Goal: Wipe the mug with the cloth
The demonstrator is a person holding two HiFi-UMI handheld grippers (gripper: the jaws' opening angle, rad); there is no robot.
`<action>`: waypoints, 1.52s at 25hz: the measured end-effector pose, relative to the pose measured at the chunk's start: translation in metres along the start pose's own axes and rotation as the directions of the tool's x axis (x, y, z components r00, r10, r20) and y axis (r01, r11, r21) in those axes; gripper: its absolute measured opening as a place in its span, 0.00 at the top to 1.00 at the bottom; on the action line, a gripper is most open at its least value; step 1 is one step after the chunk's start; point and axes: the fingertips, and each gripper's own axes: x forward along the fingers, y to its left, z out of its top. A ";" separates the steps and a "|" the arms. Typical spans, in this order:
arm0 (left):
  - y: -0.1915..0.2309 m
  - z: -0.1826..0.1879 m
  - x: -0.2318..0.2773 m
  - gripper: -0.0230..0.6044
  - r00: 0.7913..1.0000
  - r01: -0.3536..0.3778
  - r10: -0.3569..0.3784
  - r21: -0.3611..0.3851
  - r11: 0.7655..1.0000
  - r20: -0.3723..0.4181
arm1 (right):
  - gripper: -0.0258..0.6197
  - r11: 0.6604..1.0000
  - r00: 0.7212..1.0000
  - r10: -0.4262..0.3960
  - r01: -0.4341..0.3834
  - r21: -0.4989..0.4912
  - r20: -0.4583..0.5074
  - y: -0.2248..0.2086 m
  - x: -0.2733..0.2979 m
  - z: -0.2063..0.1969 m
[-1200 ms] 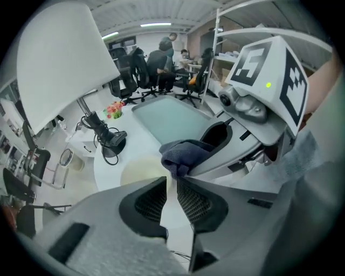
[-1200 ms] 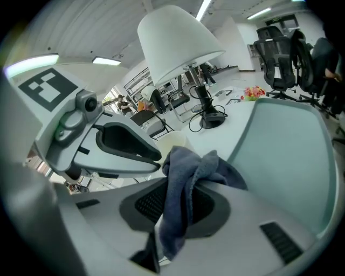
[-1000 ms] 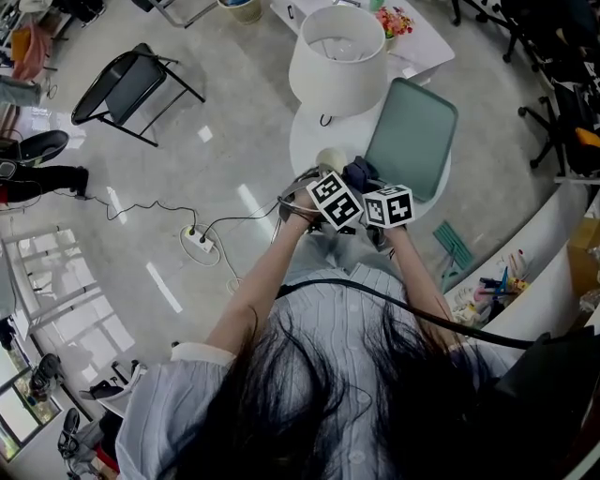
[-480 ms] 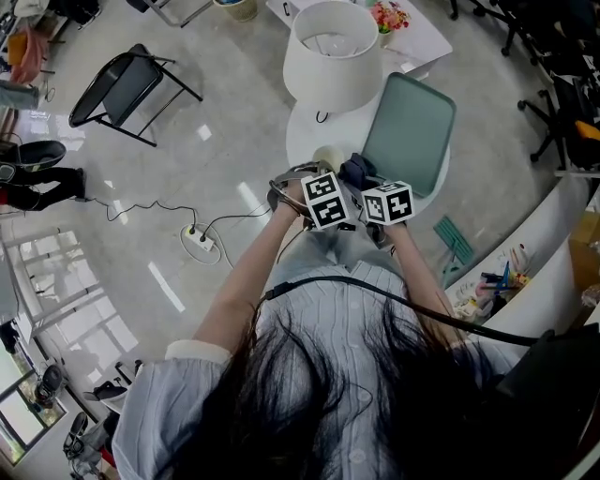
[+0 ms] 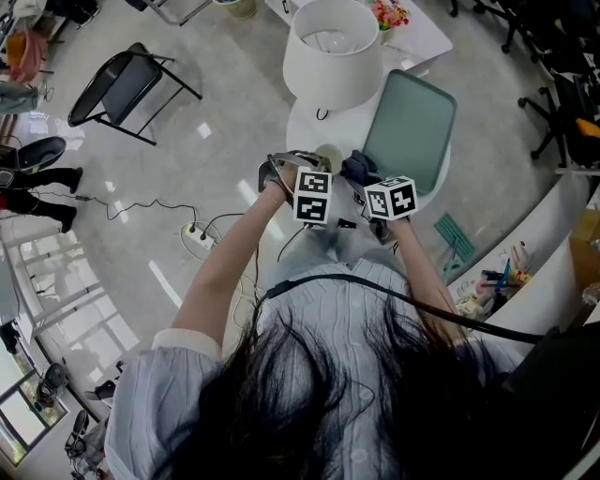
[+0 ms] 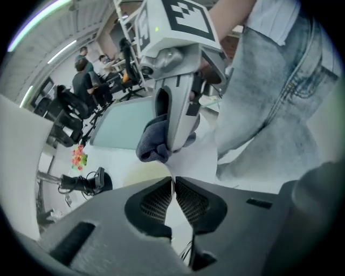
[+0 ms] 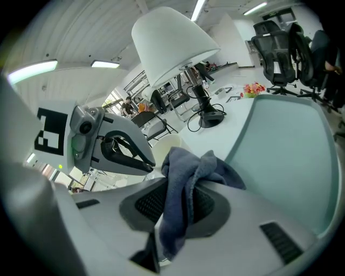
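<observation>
A cream mug [image 5: 329,157] stands on the round white table [image 5: 305,133], close to its near edge. My left gripper [image 6: 173,180] is shut on the mug's thin wall [image 6: 137,173], and the right gripper view shows it reaching in from the left beside the mug [image 7: 164,144]. My right gripper [image 7: 180,186] is shut on a dark blue cloth [image 7: 186,172]. The cloth [image 5: 357,170] bunches out past the jaws just right of the mug. In the left gripper view the cloth [image 6: 153,143] hangs right above the mug's rim.
A big white lampshade [image 5: 334,56] rises behind the mug, its black base and cable [image 7: 207,118] on the table. A teal tray [image 5: 411,127] lies on the right. Pink flowers [image 5: 392,21] sit farther back. On the floor at left are a folding chair [image 5: 131,84] and a power strip [image 5: 199,241].
My left gripper has shifted a little left and turned, its marker cube now facing differently. The right gripper with the cloth has barely moved.
</observation>
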 end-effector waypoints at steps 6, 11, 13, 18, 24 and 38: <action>0.004 -0.012 -0.001 0.90 0.994 0.047 -0.007 0.371 0.927 -0.108 | 0.83 1.000 1.000 -0.004 0.004 0.004 -0.004 0.000 0.000 0.002; 0.009 -0.022 -0.003 0.90 0.988 0.077 0.013 0.570 0.818 -0.152 | 0.83 1.000 1.000 -0.005 0.005 0.010 -0.001 0.002 0.001 0.004; 0.009 -0.022 -0.004 0.90 0.990 0.064 0.016 0.555 0.830 -0.139 | 0.83 1.000 1.000 -0.006 0.006 0.013 0.001 0.003 0.000 0.003; 0.005 -0.019 -0.004 0.90 0.996 0.029 0.000 0.334 0.942 -0.085 | 0.83 1.000 1.000 -0.010 0.010 0.016 0.005 0.002 0.001 0.003; 0.011 -0.004 -0.018 0.90 0.997 -0.028 0.033 -0.086 0.996 0.063 | 0.83 1.000 1.000 -0.009 0.008 0.027 0.015 0.004 0.001 0.001; 0.023 0.010 -0.005 0.90 0.969 -0.214 0.247 -0.573 0.791 -0.021 | 0.83 0.998 1.000 -0.006 0.005 0.067 0.027 0.003 0.001 0.004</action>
